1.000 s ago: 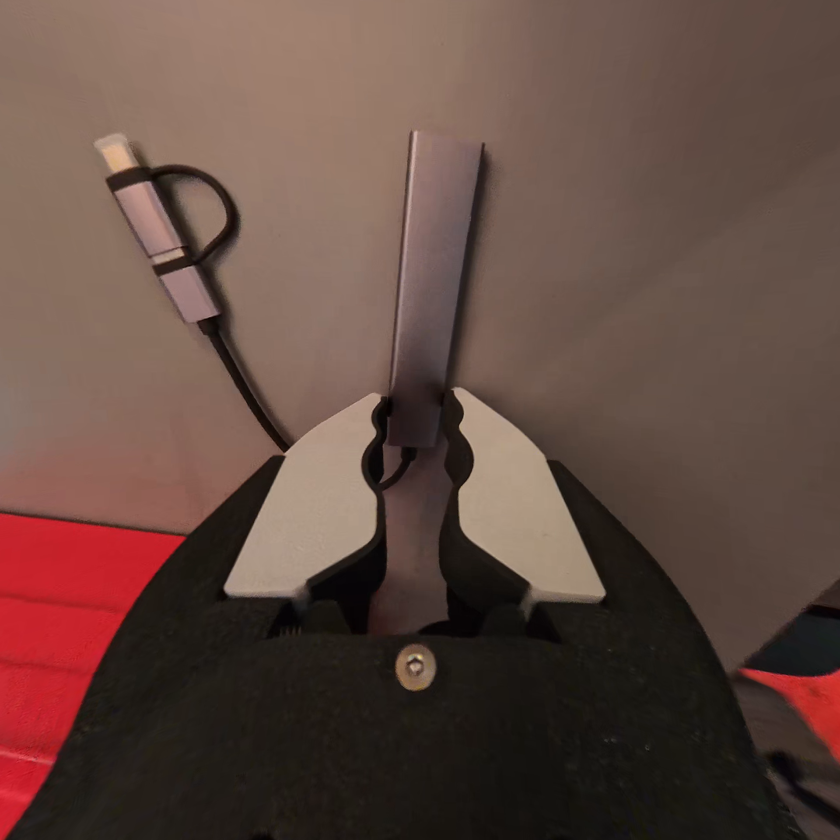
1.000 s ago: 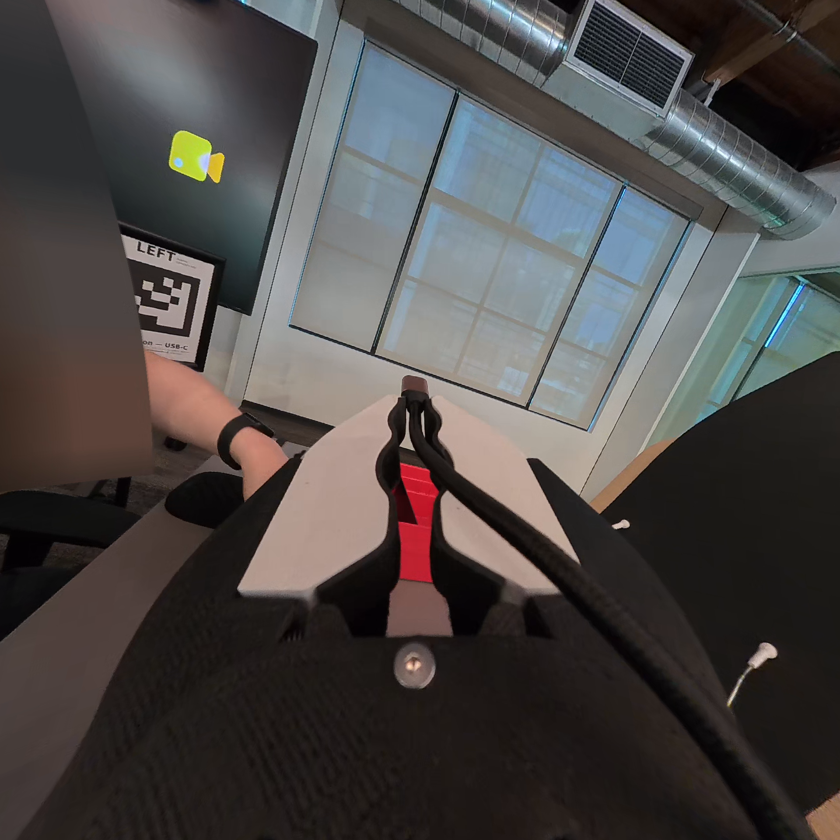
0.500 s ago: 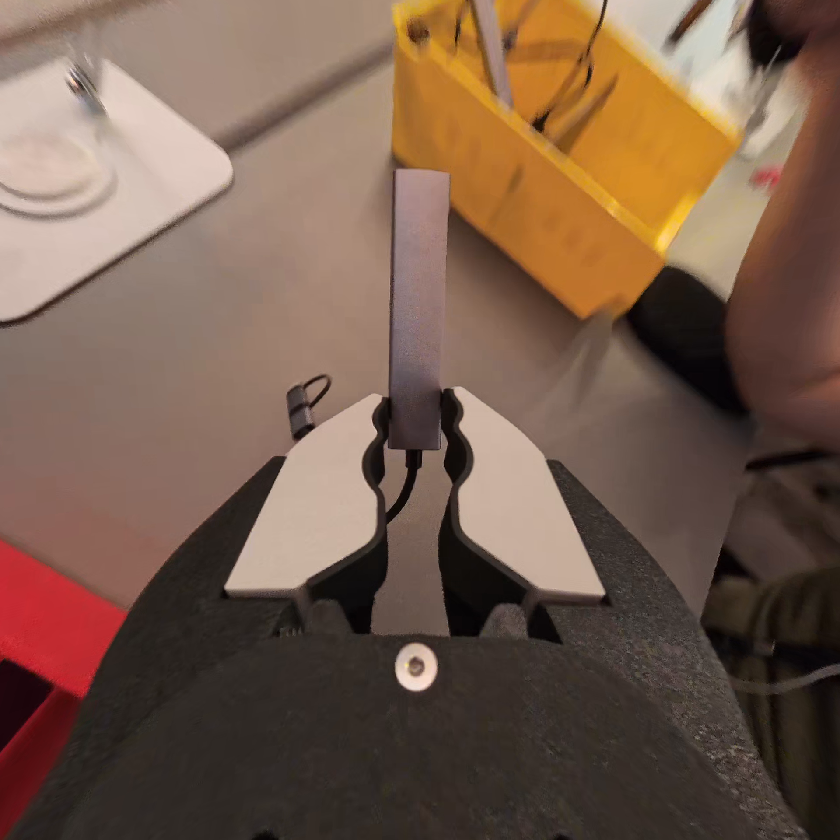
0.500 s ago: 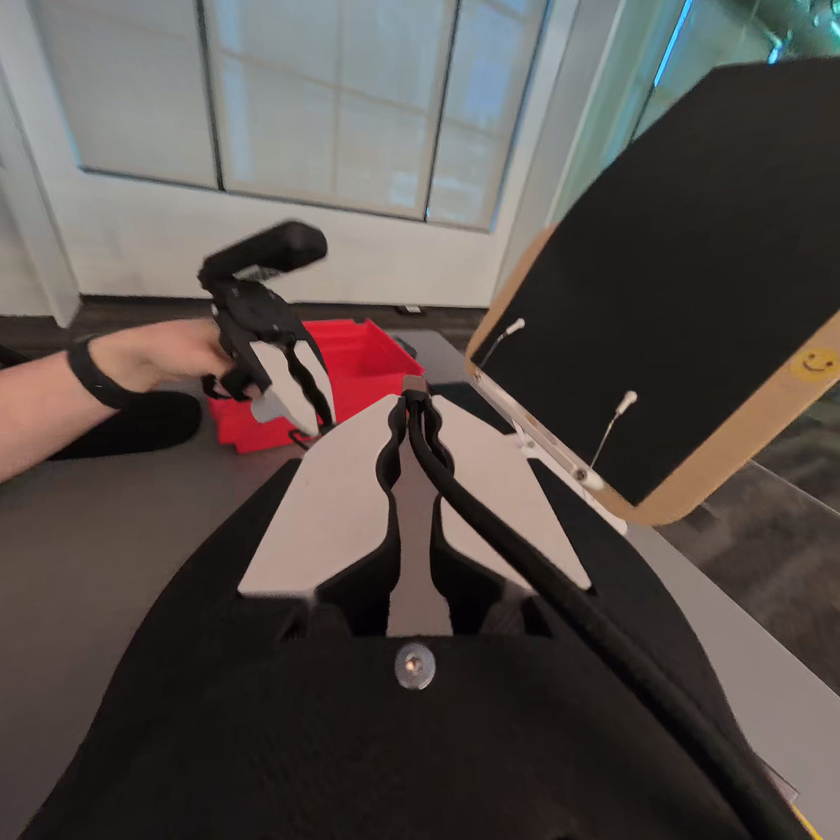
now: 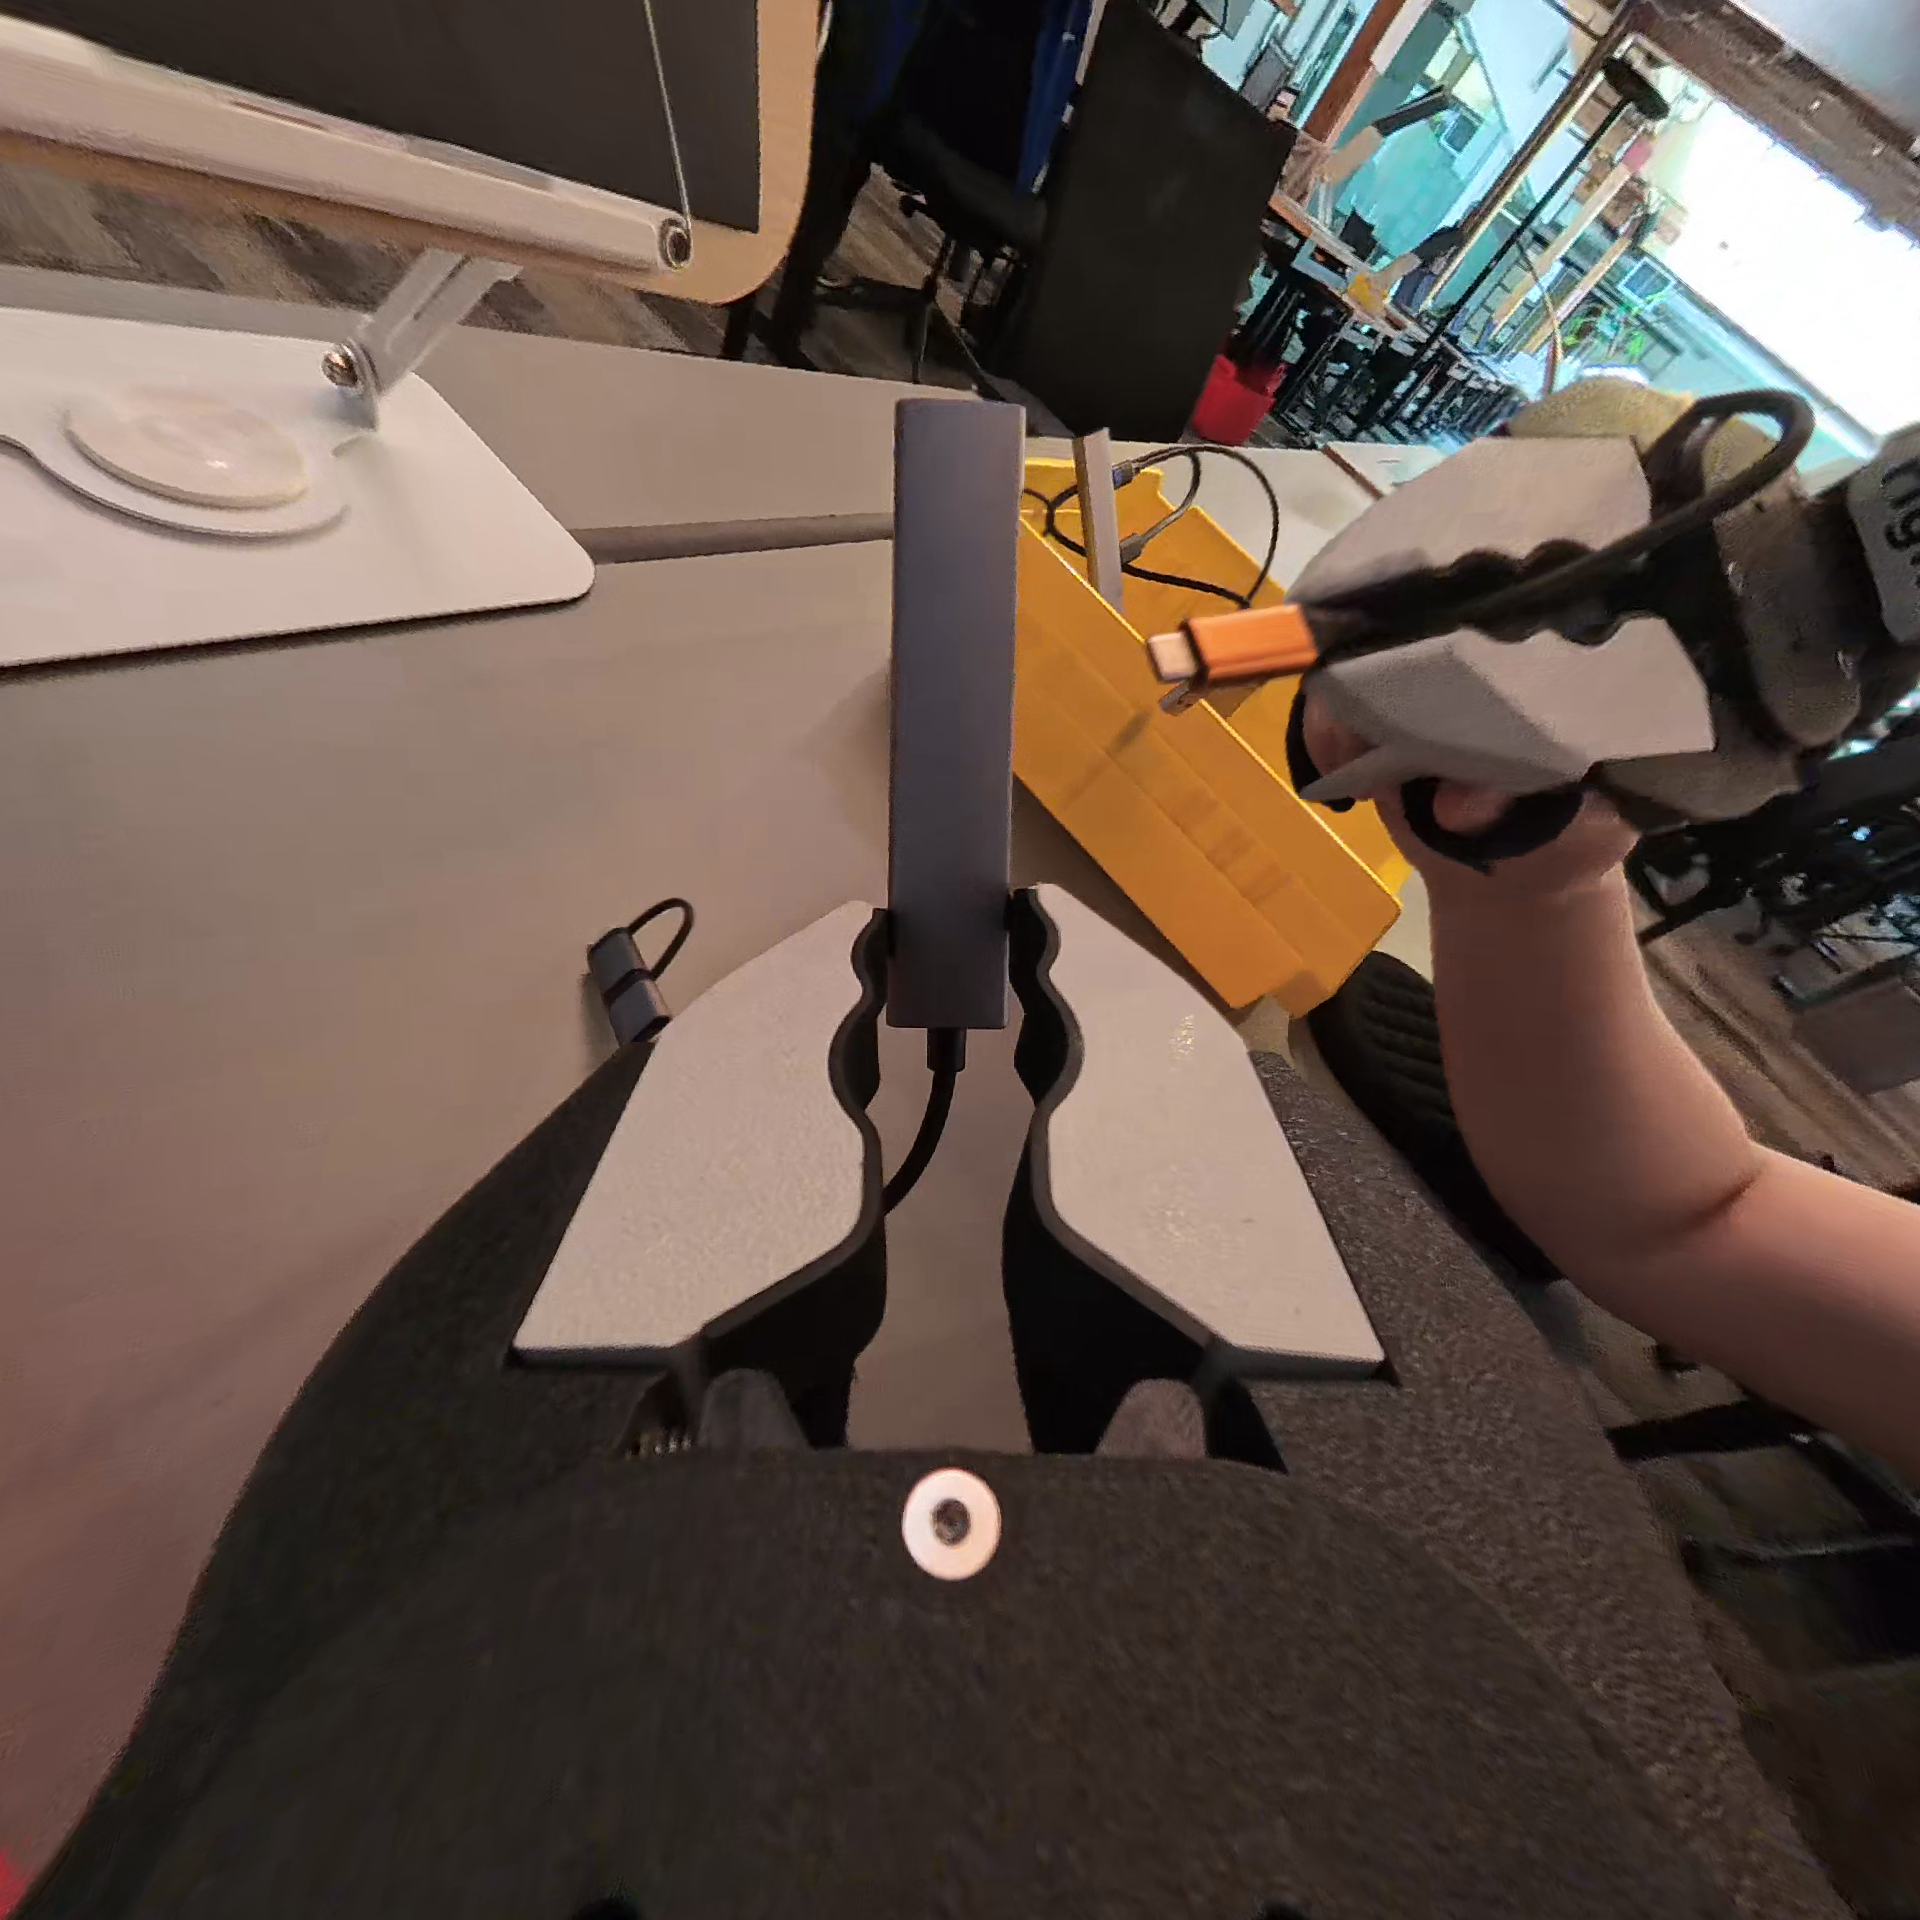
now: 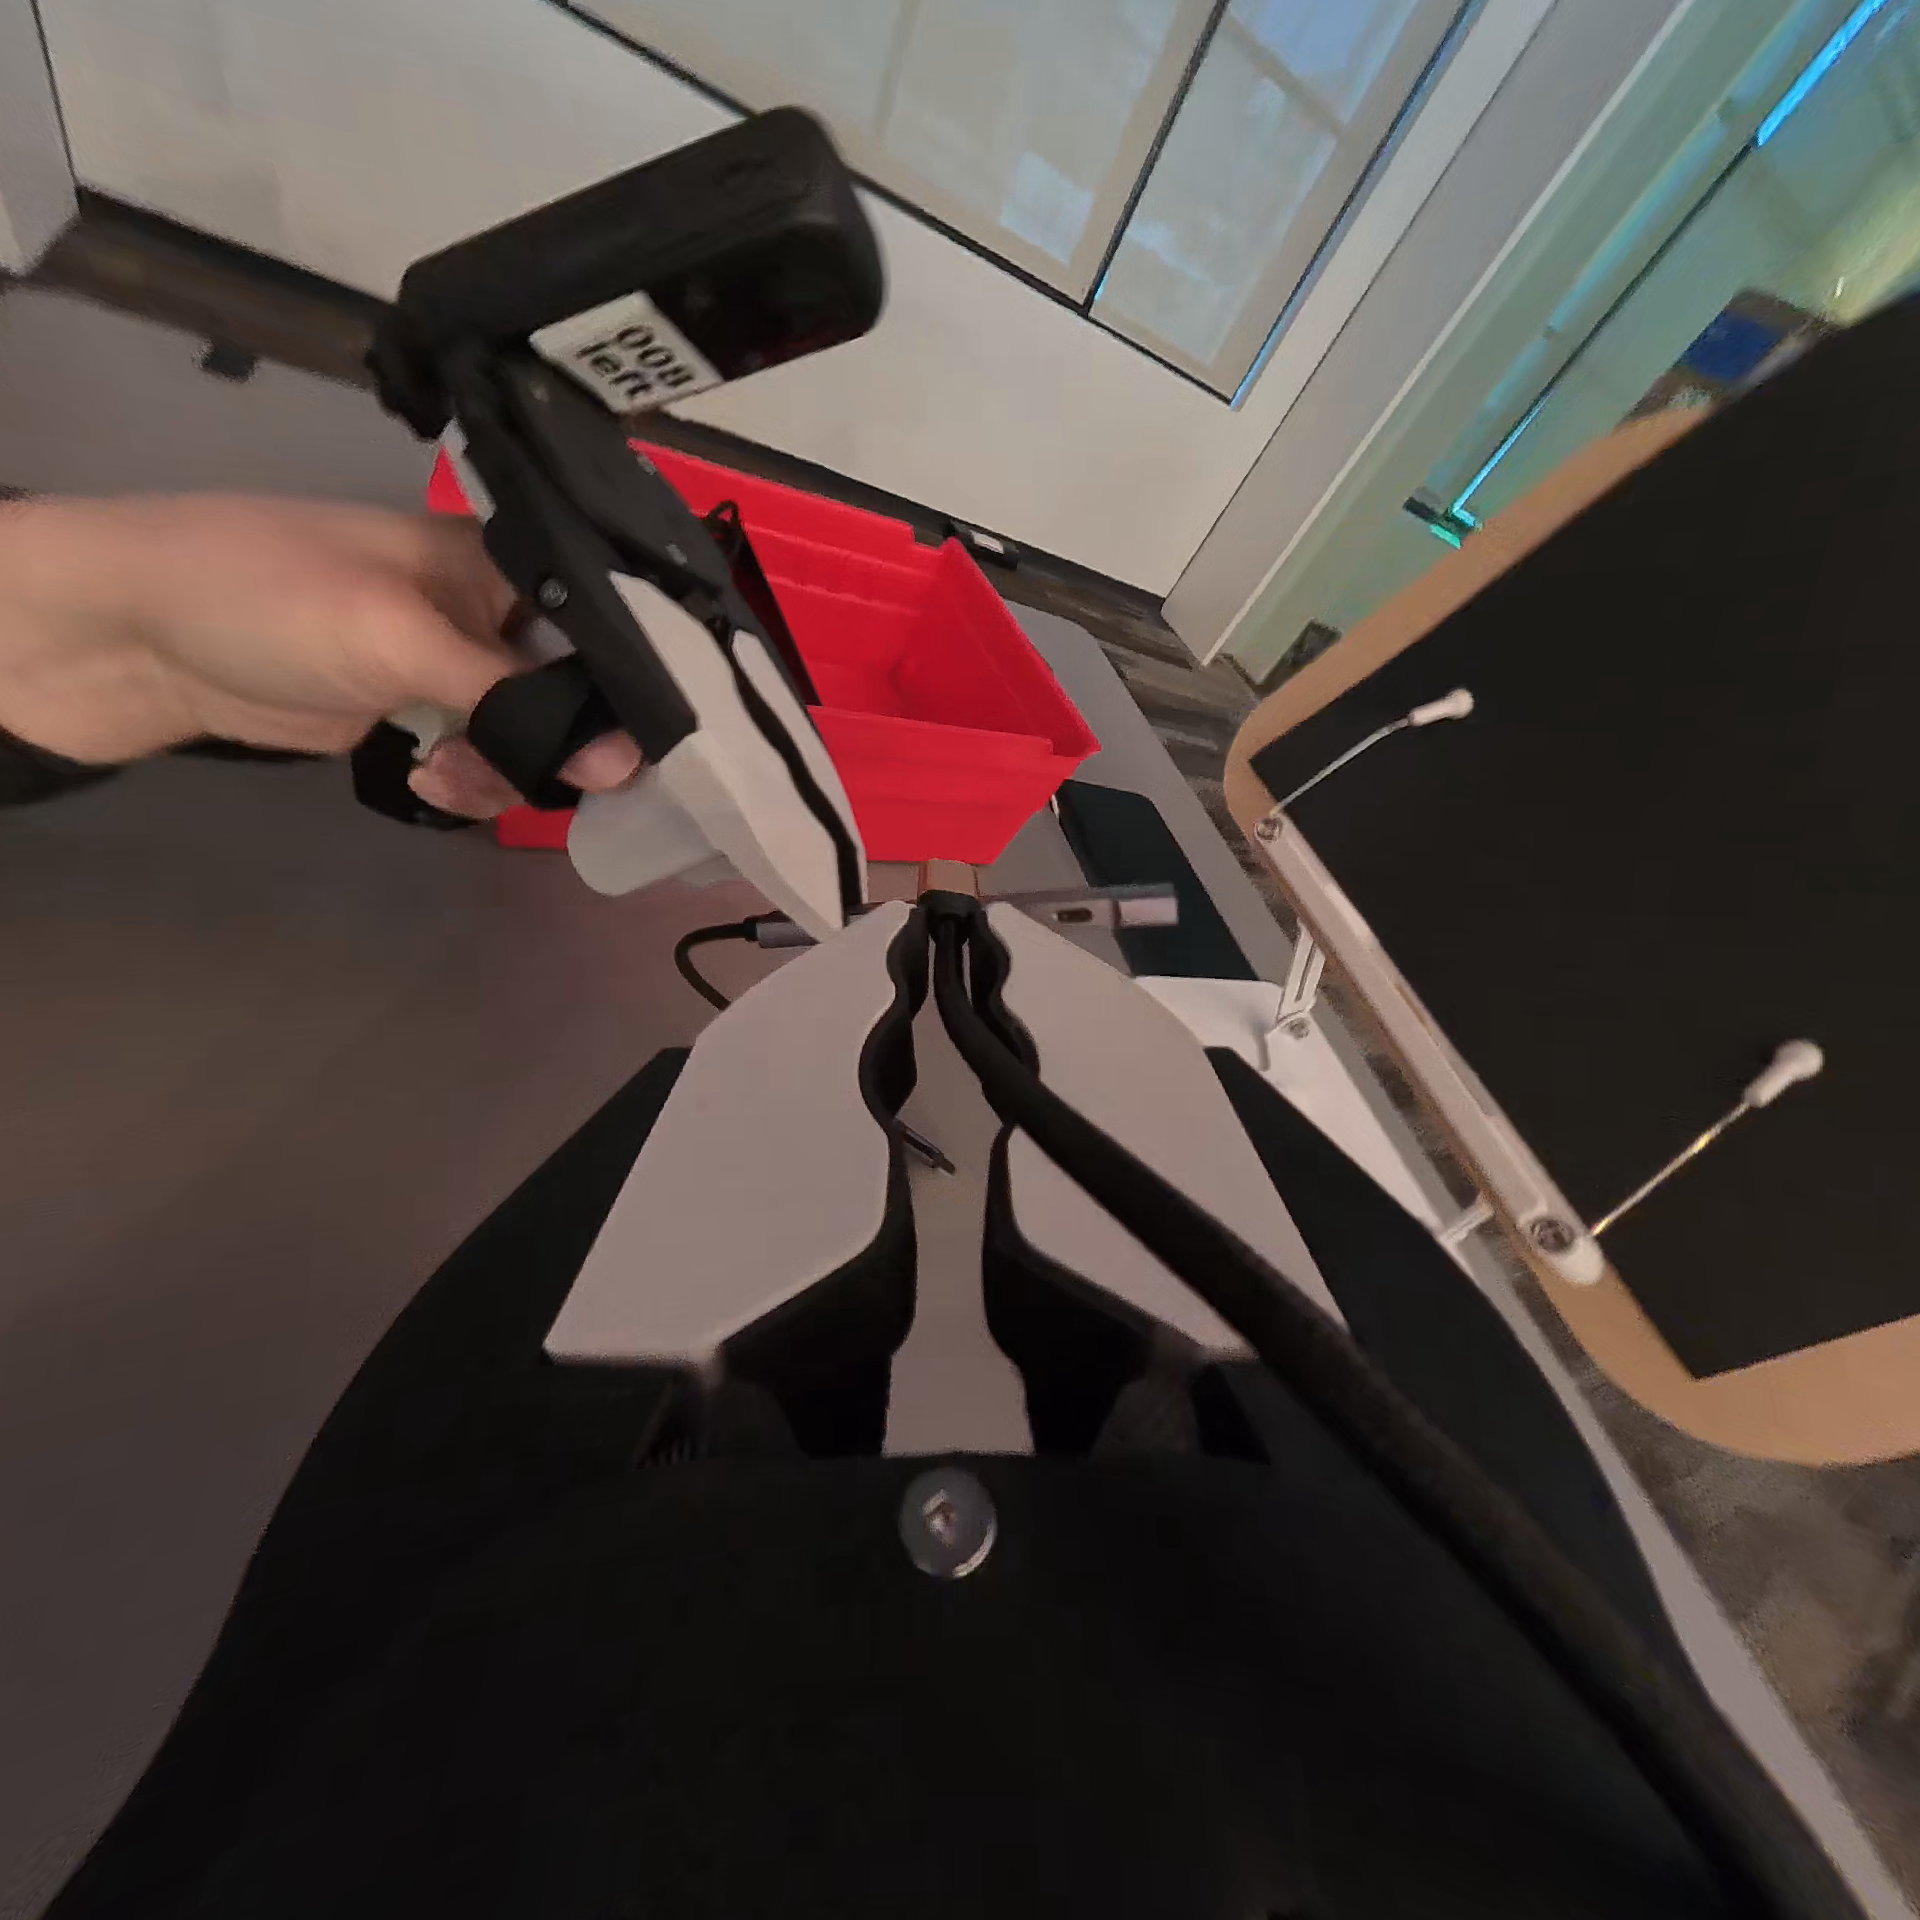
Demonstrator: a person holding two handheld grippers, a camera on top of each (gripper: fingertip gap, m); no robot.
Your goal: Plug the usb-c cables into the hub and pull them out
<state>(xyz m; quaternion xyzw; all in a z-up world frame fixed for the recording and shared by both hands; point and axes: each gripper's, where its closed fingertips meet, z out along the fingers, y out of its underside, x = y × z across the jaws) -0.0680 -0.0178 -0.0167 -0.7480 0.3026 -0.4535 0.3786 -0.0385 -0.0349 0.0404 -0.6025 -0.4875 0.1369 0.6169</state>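
Observation:
In the left wrist view my left gripper (image 5: pixel 951 935) is shut on the near end of a slim grey hub (image 5: pixel 951 675), held upright above the grey table. The hub's own black lead (image 5: pixel 925 1132) hangs between the fingers. My right gripper (image 5: pixel 1320 649) comes in from the right, shut on a black braided USB-C cable with an orange plug (image 5: pixel 1242 646). The plug tip points at the hub's right side, a short gap away. In the right wrist view my right gripper (image 6: pixel 945 920) holds the plug (image 6: pixel 951 876) facing the hub's port edge (image 6: pixel 1091 914); the left gripper (image 6: pixel 847 899) holds the hub there.
A yellow bin (image 5: pixel 1195 790) with cables stands behind the hub. A red bin (image 6: pixel 914 707) sits behind the left gripper. A white monitor stand base (image 5: pixel 260 540) lies at the far left. A small grey adapter (image 5: pixel 629 987) lies on the table. A black panel with a wood rim (image 6: pixel 1662 831) stands at the right.
My left gripper has lifted the hub off the table and swung it toward the right gripper. My right gripper has come down with the cable plug, close to the hub's side.

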